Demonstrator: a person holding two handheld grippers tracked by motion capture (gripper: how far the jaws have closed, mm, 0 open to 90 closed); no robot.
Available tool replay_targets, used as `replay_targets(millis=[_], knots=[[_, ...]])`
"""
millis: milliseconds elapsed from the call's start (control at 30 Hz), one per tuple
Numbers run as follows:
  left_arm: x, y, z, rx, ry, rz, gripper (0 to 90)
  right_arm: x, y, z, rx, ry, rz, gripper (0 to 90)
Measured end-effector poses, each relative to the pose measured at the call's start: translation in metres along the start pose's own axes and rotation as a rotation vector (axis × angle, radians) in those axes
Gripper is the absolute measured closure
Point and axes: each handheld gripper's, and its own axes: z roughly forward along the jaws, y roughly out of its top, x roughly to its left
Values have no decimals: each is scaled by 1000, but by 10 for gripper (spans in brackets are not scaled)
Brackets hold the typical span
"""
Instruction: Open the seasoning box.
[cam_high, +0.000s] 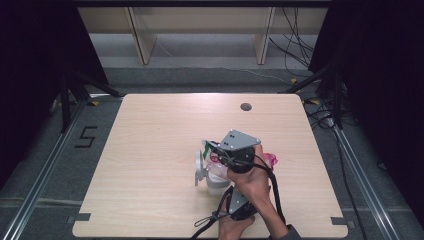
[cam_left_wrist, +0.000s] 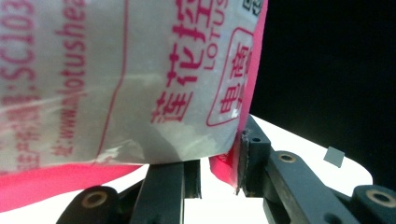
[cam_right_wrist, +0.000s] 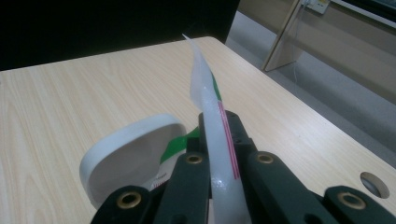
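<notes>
A clear plastic bag (cam_left_wrist: 116, 79) with pink print and pink edges is held between both grippers over a white container (cam_high: 214, 184) whose round lid (cam_right_wrist: 130, 158) stands open. My left gripper (cam_left_wrist: 219, 161) grips the bag's lower pink corner from the near side; it sits under a hand at the table's front (cam_high: 229, 189). My right gripper (cam_right_wrist: 219, 126), with its grey plate on top (cam_high: 217, 152), is shut on the bag's thin top edge (cam_right_wrist: 208, 93), which stands up between its jaws. A pink part of the bag (cam_high: 270, 160) sticks out to the right.
The light wooden table (cam_high: 160, 130) has a round cable hole (cam_high: 245, 106) at the back right. Both forearms enter from the front edge. Dark curtains stand at both sides, and cables lie on the floor (cam_high: 300, 55) beyond the table.
</notes>
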Motion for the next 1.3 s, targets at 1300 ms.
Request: replay_targets(millis=[1300], knots=[[-3,2,3,-9,-27,-2,743,2,1,2,2,0,1,891]])
